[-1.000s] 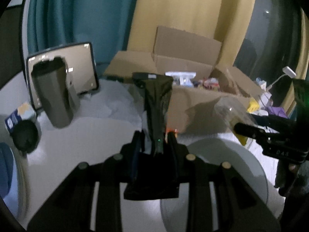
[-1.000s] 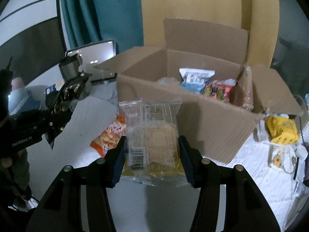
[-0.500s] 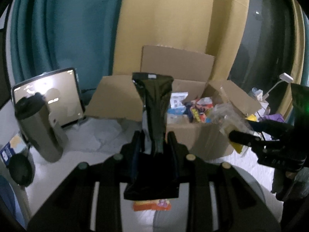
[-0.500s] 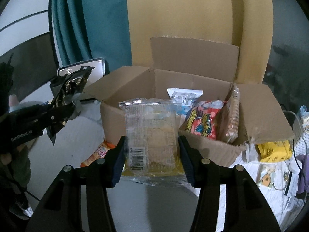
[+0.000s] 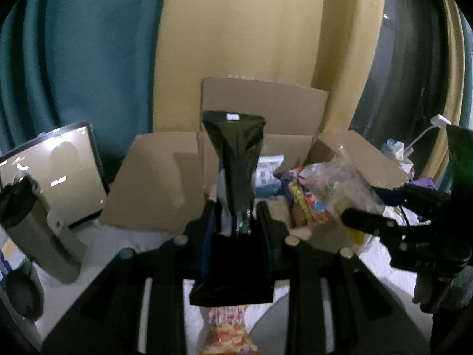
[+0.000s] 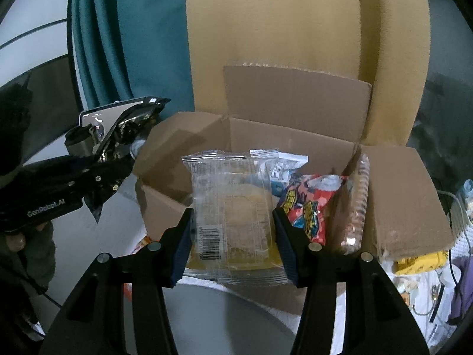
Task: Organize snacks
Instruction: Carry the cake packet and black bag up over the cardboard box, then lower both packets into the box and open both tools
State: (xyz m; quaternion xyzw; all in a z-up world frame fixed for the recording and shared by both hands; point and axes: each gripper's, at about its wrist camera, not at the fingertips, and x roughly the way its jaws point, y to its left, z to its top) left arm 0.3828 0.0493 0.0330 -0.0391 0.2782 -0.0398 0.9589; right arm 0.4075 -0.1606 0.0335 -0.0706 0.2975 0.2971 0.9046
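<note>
A: Where are the snacks seen?

B: A clear packet (image 6: 233,216) with a pale cake inside is clamped between the fingers of the right claw (image 6: 233,230), at the centre of the right wrist view, in front of the open cardboard box (image 6: 408,195). A black pouch (image 5: 235,174) is gripped upright by the left claw (image 5: 236,230) at the centre of the left wrist view, its sealed top reaching over the box's near edge.

A: What is seen inside the box?

B: A red printed packet (image 6: 310,207) is stood near the right wall, a white and blue packet (image 6: 283,165) is seen behind it, and a clear sleeve of round biscuits (image 6: 354,204) is leaned against the right flap. All four flaps are folded outward.

A: And around the box?

B: An orange snack bag (image 5: 227,331) is lain on the worktop (image 5: 97,245) at the bottom centre of the left wrist view, under the black pouch. A grey tumbler (image 5: 32,227) with a dark lid is stood at the left edge, and a tablet (image 5: 56,171) is propped behind it. A yellow packet (image 6: 419,260) is seen at the lower right of the right wrist view, beside the box. Teal and yellow curtains are hung behind. Each claw is caught in the other's view: the left one at the left edge, the right one at the right edge.
</note>
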